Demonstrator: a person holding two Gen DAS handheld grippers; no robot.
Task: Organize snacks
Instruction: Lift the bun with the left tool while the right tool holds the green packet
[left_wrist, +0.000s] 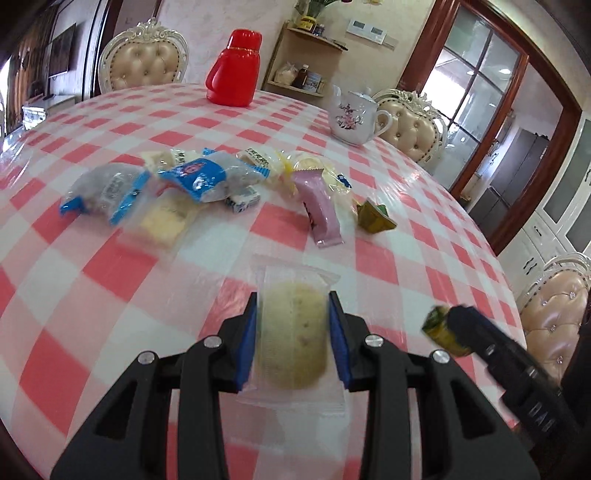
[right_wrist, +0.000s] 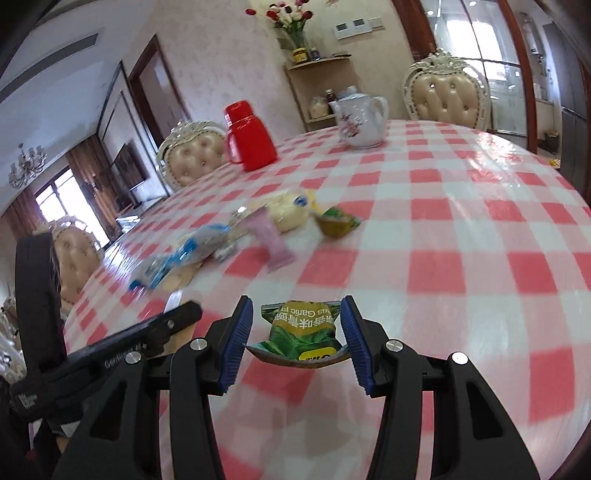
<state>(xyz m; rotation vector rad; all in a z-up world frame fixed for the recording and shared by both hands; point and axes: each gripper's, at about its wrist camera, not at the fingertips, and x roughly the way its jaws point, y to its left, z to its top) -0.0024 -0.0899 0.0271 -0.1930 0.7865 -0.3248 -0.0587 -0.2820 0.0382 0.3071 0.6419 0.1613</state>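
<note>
My left gripper (left_wrist: 291, 332) is shut on a clear-wrapped round yellow cake (left_wrist: 293, 332), held above the checked tablecloth. My right gripper (right_wrist: 297, 336) is shut on a green garlic-snack packet (right_wrist: 301, 332); in the left wrist view the same packet (left_wrist: 439, 328) shows at the lower right in the right gripper's jaws. A heap of snacks lies mid-table: blue-and-clear packets (left_wrist: 192, 179), a pale yellow cake pack (left_wrist: 166, 221), a pink wrapper (left_wrist: 321, 206), and a second green packet (left_wrist: 375, 216). The right wrist view shows the pink wrapper (right_wrist: 267, 236) and green packet (right_wrist: 336, 221) too.
A red thermos jug (left_wrist: 232, 70) and a white flowered teapot (left_wrist: 352, 118) stand at the far side of the round table (left_wrist: 424, 258). Padded chairs (left_wrist: 144, 61) ring it. The left gripper's black arm (right_wrist: 122, 350) shows at the right wrist view's lower left.
</note>
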